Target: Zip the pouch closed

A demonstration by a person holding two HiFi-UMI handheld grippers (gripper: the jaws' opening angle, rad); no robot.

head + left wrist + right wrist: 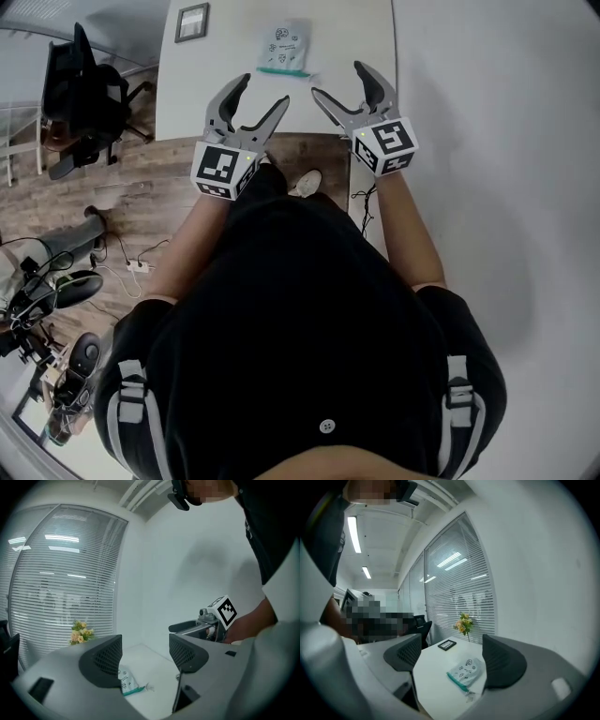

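Note:
A pale printed pouch (284, 47) with a teal zipper edge lies flat on the white table (225, 103), its zipper side toward me. It also shows in the left gripper view as the pouch (126, 682) and in the right gripper view as the pouch (466, 671). My left gripper (260, 91) hovers open at the table's near edge, short of the pouch and to its left. My right gripper (337, 82) hovers open to the pouch's right, also nearer me. Neither touches the pouch; both hold nothing.
A dark picture frame (192, 22) lies at the table's far left. A vase of flowers (463, 623) stands near the blinds. A white wall (497, 141) runs along the table's right side. A black office chair (84, 94) stands on the wood floor to the left.

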